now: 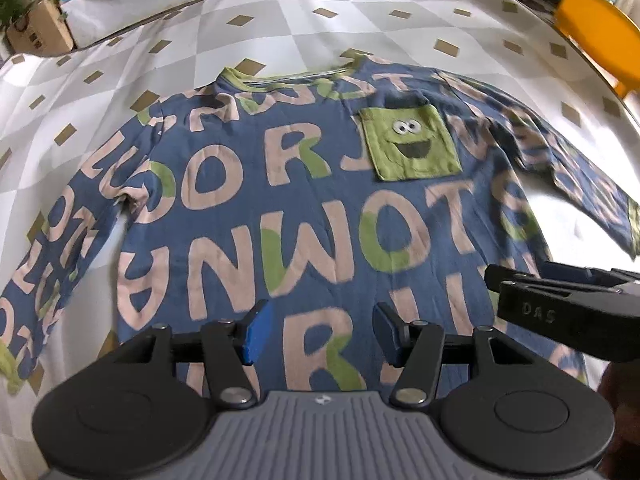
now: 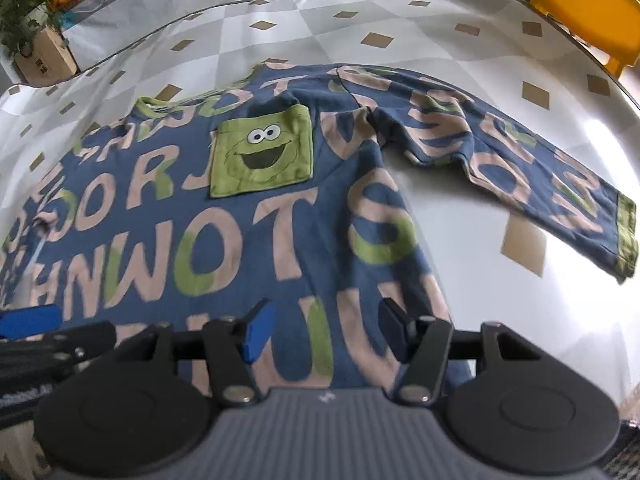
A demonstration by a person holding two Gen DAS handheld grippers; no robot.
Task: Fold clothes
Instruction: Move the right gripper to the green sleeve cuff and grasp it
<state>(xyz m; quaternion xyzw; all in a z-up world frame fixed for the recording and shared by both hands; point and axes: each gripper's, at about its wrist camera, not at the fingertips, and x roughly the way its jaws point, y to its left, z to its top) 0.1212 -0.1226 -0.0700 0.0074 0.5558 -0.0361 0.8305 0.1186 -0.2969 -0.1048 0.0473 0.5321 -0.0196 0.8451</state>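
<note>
Both grippers, left and right, hang with jaws apart and nothing between them. Under and past the jaws the shirt lies flat, sleeves out, collar farthest. Beyond it, bare tablecloth runs to the far edge, chair off right.

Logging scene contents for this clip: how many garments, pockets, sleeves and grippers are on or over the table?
Long-sleeved shirt: 1
Green face pocket: 1
Sleeves: 2, one on the left, one on the right
Grippers: 2, left gripper, right gripper, both open above the shirt
Total: 6
</note>
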